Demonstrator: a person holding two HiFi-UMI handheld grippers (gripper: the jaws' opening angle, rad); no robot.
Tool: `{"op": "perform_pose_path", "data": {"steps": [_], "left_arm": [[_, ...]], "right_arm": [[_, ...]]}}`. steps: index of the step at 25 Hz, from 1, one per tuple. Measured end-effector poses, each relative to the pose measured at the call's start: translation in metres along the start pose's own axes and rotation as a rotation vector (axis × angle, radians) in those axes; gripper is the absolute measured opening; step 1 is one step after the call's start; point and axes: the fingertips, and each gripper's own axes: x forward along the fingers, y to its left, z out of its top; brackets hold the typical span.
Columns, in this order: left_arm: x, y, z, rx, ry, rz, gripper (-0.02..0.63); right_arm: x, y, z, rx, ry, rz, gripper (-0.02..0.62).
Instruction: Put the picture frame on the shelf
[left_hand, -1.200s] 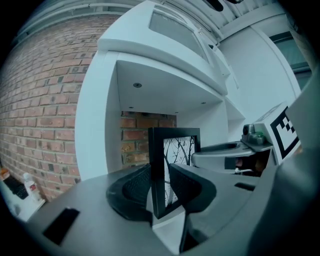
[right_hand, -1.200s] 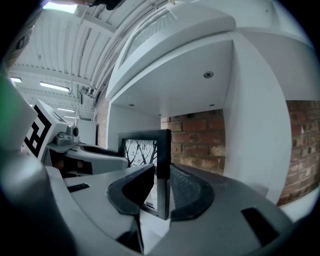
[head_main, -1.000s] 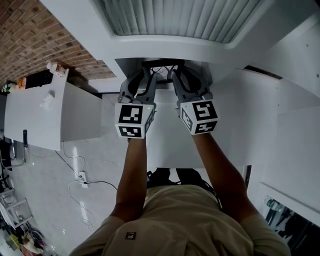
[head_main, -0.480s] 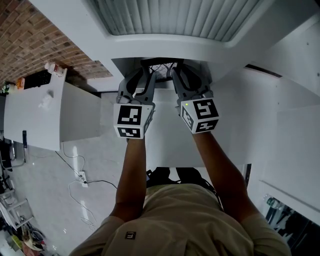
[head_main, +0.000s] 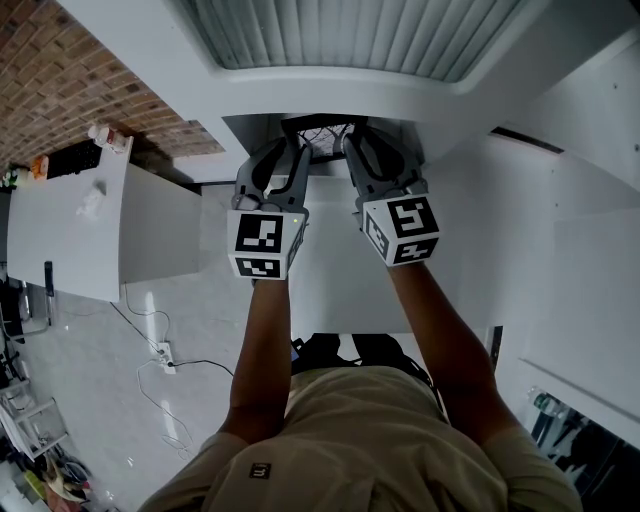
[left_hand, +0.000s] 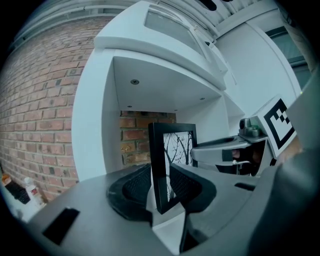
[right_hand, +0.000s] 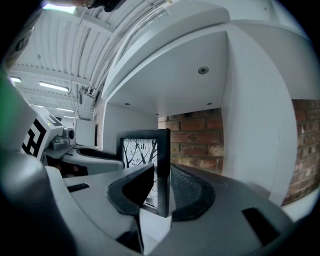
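Brick wall (left_hand: 136, 142) shows behind the white shelf (right_hand: 250, 120). The black picture frame (left_hand: 161, 160) stands upright in that opening. The left gripper (left_hand: 160, 187) pinches one side and the right gripper (right_hand: 161, 192) pinches the other. Its bottom may rest on the shelf.

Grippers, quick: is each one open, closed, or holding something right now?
Left gripper: closed, holding the picture frame by one side edge.
Right gripper: closed, holding the picture frame by its other side.
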Motion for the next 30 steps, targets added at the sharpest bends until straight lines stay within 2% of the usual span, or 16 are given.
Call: {"op": "perform_pose_path", "data": {"steps": [20, 30], "left_arm": [[-0.01, -0.002, 0.005, 0.016, -0.008, -0.012, 0.098], [-0.039, -0.004, 0.0, 0.024, -0.011, -0.048, 0.097]], "right_arm": [[-0.007, -0.003, 0.004, -0.002, 0.004, -0.019, 0.091], [-0.022, 0.004, 0.002, 0.005, 0.007, -0.049, 0.091]]}}
